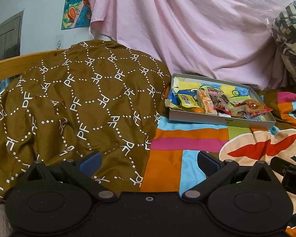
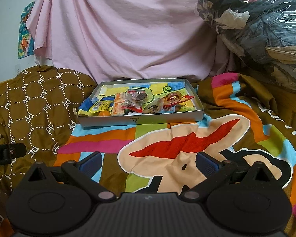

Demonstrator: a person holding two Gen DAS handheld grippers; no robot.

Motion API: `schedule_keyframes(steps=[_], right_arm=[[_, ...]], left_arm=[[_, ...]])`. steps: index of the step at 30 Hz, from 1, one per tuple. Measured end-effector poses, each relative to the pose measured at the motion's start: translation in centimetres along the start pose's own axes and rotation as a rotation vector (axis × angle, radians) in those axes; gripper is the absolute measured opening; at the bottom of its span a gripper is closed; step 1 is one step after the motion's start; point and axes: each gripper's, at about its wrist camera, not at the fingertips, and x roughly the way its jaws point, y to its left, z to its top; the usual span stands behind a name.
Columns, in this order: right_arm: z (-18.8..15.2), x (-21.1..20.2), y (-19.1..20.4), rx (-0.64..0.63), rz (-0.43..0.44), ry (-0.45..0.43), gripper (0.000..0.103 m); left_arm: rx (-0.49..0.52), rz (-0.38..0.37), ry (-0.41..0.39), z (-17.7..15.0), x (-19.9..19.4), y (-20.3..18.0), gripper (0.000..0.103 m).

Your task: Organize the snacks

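A shallow grey cardboard box lid [image 1: 223, 120] [image 2: 140, 119] lies on the bed ahead, lined with a colourful drawing. Inside it sit several snacks: a yellow packet [image 1: 187, 99] [image 2: 99, 106], an orange-and-white wrapped bar [image 1: 206, 102] [image 2: 118, 104], a clear bag with dark pieces [image 1: 221, 100] [image 2: 136, 99], a red packet [image 1: 254, 106] [image 2: 173, 98] and a small orange fruit [image 1: 198, 110] [image 2: 104, 114]. My left gripper [image 1: 148, 163] is open and empty, well short of the box and to its left. My right gripper [image 2: 148, 164] is also open and empty, straight in front of the box.
A brown quilt with a white PF pattern [image 1: 69, 102] [image 2: 29, 106] is heaped at the left. The colourful cartoon bedspread [image 1: 187, 138] [image 2: 187, 142] lies between the grippers and the box. A pink sheet [image 2: 118, 29] hangs behind. A plastic-wrapped bundle of clothes [image 2: 256, 25] sits at the right.
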Motion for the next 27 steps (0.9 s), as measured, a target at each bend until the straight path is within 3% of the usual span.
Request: schedule_keyframes(steps=[19,23,27], right_arm=[[-0.18,0.13,0.28,-0.009,0.007,0.008,0.103],[-0.21,0.20,0.28,-0.013,0.009,0.011,0.103],[-0.26,0.22,0.32,-0.016,0.009,0.015,0.103]], left_arm=[[0.000,0.002,0.000,0.00,-0.06,-0.04,0.102],[0.019,0.044,0.012,0.23,-0.20,-0.19,0.102],[0.044,0.034,0.027,0.66,0.02,-0.25,0.102]])
